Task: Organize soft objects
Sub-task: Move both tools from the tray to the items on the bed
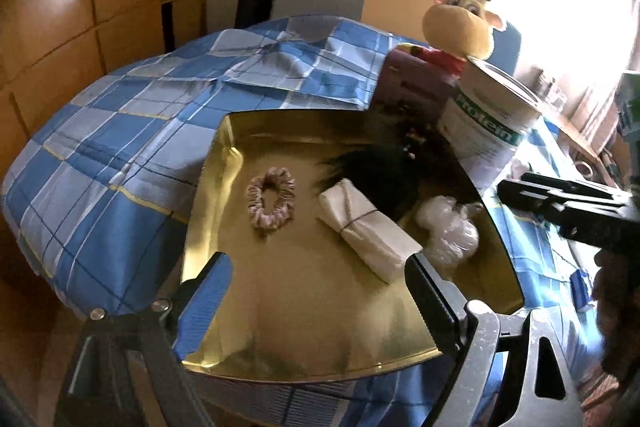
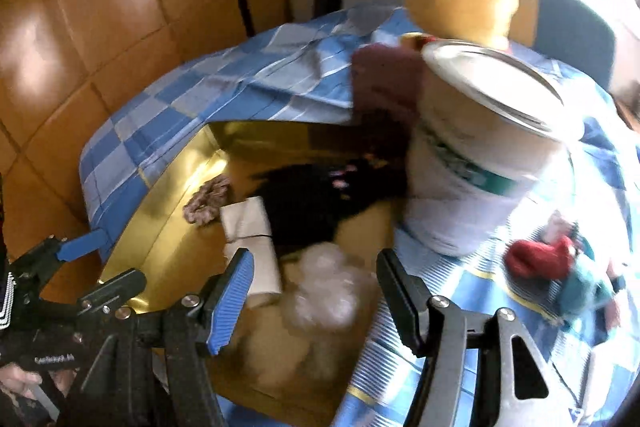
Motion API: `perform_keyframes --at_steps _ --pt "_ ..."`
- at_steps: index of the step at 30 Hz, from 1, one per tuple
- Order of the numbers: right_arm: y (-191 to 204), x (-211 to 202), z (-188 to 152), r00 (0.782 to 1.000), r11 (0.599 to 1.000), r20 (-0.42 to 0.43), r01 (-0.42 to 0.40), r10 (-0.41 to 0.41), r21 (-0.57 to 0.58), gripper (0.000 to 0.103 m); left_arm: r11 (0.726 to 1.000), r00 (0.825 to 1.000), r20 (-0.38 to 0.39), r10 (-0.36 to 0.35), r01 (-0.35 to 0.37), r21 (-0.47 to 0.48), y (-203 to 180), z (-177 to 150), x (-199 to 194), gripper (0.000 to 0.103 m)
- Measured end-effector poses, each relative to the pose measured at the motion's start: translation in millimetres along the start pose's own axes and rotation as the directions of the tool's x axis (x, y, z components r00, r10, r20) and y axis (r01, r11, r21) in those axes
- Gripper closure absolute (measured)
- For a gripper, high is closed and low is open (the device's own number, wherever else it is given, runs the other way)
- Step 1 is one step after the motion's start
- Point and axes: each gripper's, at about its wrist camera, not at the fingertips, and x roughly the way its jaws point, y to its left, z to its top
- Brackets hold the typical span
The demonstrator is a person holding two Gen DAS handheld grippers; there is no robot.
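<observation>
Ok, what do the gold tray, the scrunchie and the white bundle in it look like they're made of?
Gold tray: probably metal or foil-faced card, glossy; its walls mirror the light.
Scrunchie: gathered fabric, pinkish, soft matte ruffles.
White bundle: looks like folded paper or cloth, matte, tied across with a thin dark band; which of the two I cannot tell.

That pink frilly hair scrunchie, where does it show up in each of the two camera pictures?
Left wrist view: the scrunchie lies mid-picture on the gold tray, left of the white wrapped bundle.
Right wrist view: the scrunchie sits left of centre, partly hidden behind that bundle.
Shared landmark: the white protein can.
</observation>
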Motion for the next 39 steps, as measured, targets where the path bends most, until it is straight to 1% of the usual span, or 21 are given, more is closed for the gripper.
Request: perform_keyframes --at_steps 6,9,12,14,16,17,18,19,20,21,22,24,28,29,31,32,33,35,36,37,39 --pt "-62 -33 -20 0.994 0.987 0.039 0.094 -0.1 0.128 0.039 0.998 1.0 -0.006 -0.026 0.026 0.062 -21 0 0 0.014" --pt "-95 -49 -31 0.987 0.97 0.041 0.146 -0.157 0.196 0.039 0.995 0.999 -0.009 -0.039 0.04 0.096 -33 0 1 0.014" --pt "-132 -69 -47 0.973 0.937 0.046 0.205 -0.226 0.282 0.038 0.99 0.998 -0.016 -0.058 0.059 0.13 -46 1 2 0.014" --pt "-157 -83 -59 0.959 0.905 0.044 0.249 -0.28 0.345 0.039 0.985 0.997 -0.029 -0.078 0.081 0.153 -56 1 3 0.014" --pt "-186 -98 -75 0.94 0.854 0.031 0.295 -0.341 0.429 0.039 0.98 0.995 -0.04 -0.095 0.101 0.174 -66 1 5 0.014" --pt "-202 -104 -85 0.931 0.819 0.015 0.314 -0.365 0.48 0.038 0.976 0.994 -0.042 -0.098 0.105 0.192 -73 1 5 0.014" --pt "-214 -107 -91 0.927 0.796 0.0 0.323 -0.376 0.513 0.038 0.972 0.994 -0.045 -0.101 0.108 0.209 -79 1 6 0.014" --pt "-230 -111 -101 0.921 0.75 -0.034 0.338 -0.389 0.569 0.038 0.969 0.993 -0.047 -0.107 0.115 0.219 -83 1 6 0.014" --pt "-246 -113 -113 0.922 0.7 -0.077 0.341 -0.38 0.628 0.038 0.964 0.991 -0.05 -0.123 0.131 0.231 -89 1 6 0.015" --pt "-255 -114 -120 0.929 0.674 -0.09 0.325 -0.36 0.663 0.038 0.962 0.99 -0.051 -0.133 0.142 0.236 -93 2 5 0.014" --pt "-267 -115 -132 0.943 0.64 -0.094 0.287 -0.319 0.713 0.038 0.959 0.989 -0.053 -0.142 0.15 0.241 -98 1 6 0.015" --pt "-282 -114 -146 0.952 0.593 -0.136 0.28 -0.275 0.755 0.038 0.952 0.985 -0.066 -0.158 0.17 0.255 -106 1 7 0.015" --pt "-289 -99 -162 0.966 0.531 -0.182 0.253 -0.183 0.809 0.038 0.937 0.979 -0.081 -0.185 0.201 0.286 -123 -1 8 0.014" --pt "-290 -93 -166 0.96 0.512 -0.219 0.278 -0.173 0.813 0.038 0.933 0.977 -0.086 -0.194 0.211 0.291 -127 -1 8 0.014" --pt "-289 -84 -173 0.952 0.494 -0.264 0.306 -0.154 0.814 0.038 0.927 0.974 -0.089 -0.21 0.227 0.297 -133 0 7 0.014" --pt "-288 -76 -175 0.959 0.486 -0.261 0.279 -0.107 0.828 0.038 0.924 0.973 -0.088 -0.215 0.232 0.304 -136 1 6 0.014" --pt "-285 -70 -177 0.971 0.483 -0.236 0.226 -0.039 0.846 0.038 0.922 0.972 -0.088 -0.218 0.235 0.309 -139 1 6 0.014" --pt "-280 -62 -176 0.988 0.478 -0.129 0.072 0.086 0.875 0.035 0.915 0.968 -0.093 -0.232 0.249 0.317 -144 2 6 0.014" --pt "-276 -62 -173 0.988 0.471 -0.043 -0.031 0.145 0.881 0.035 0.912 0.967 -0.094 -0.236 0.254 0.322 -147 2 5 0.014" --pt "-273 -64 -169 0.987 0.471 0.003 -0.08 0.161 0.879 0.035 0.91 0.967 -0.095 -0.237 0.255 0.327 -150 1 6 0.014" --pt "-269 -71 -159 0.995 0.513 0.009 -0.06 0.101 0.856 0.035 0.903 0.964 -0.105 -0.242 0.264 0.339 -156 1 7 0.014"
